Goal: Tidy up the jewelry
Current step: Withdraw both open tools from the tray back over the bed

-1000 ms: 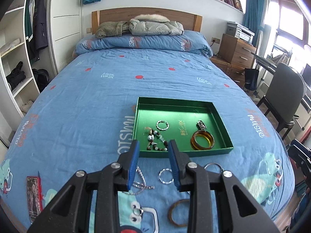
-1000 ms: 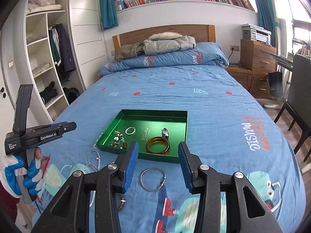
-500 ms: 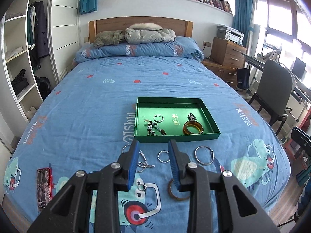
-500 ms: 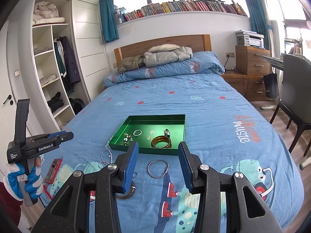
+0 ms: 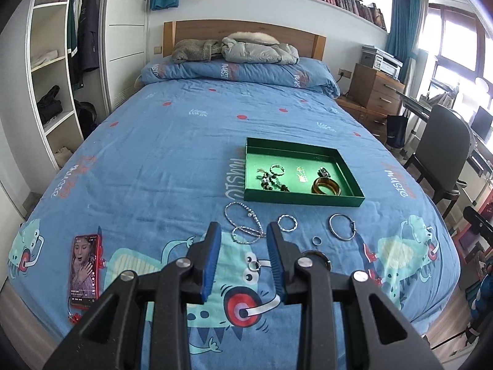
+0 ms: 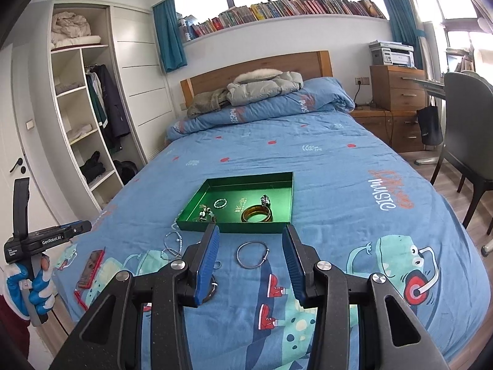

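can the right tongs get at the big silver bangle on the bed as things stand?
Probably yes. The right tongs are open and empty, the silver bangle lies flat on the blue bedcover straight ahead, clear of the green tray.

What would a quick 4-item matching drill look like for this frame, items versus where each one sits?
Items:
1. amber glossy bangle
2. large silver wire hoop bracelet
3. red-cased smartphone
4. grey puffer jacket

Places:
A. on the folded quilt by the headboard
B. inside the green shallow tray
C. on the blue sheet near the bed's left foot corner
D. on the blue sheet just in front of the tray

Pairs: 1-B, 2-D, 3-C, 4-A
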A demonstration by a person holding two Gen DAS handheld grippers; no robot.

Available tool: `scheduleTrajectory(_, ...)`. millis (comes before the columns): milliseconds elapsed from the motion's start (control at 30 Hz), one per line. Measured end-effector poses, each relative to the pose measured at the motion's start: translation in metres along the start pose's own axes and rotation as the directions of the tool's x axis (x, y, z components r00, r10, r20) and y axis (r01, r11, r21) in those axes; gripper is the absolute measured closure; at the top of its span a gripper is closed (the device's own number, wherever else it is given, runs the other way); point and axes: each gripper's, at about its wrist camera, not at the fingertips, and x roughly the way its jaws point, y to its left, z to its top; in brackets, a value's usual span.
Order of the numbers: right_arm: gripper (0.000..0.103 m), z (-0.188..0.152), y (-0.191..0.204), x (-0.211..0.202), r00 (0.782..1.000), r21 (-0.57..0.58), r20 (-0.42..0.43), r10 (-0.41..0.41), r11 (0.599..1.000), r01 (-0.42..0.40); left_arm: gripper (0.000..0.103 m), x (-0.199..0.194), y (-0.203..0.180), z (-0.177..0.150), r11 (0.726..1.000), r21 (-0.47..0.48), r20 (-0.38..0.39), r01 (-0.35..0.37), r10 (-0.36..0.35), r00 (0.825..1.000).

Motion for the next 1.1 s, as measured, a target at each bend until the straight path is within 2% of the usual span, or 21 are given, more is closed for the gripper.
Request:
scheduleTrajectory(267,0.061,-0.018,-0.001,0.021,0.998,0.016,-0.054,0.017,1.0,-0.016,0.073,0.023,-0.001,-0.027,1.0,0.029,-0.046,0.008,-0.007,0.999)
scheduleTrajectory(500,0.061,-0.042,0.011,0.063,0.988,-0.003,-0.15,0.048,0.999,-0.049,0.069,0.063,0.004,-0.058,0.999,0.025,-0.119,0.029,-0.026,0.992)
scheduleTrajectory(833,0.061,-0.079,0.028,0.131,0.952,-0.014,-0.285,0.114,0.992,-0.123,0.069,0.115,0.011,-0.086,0.995,0.007,-0.188,0.101,-0.098,0.977)
scheduleTrajectory(1100,0.061,-0.096,0.04,0.17,0.924,-0.024,-0.354,0.144,0.986,-0.163,0.068,0.149,0.002,-0.09,0.992,0.032,-0.225,0.122,-0.112,0.968)
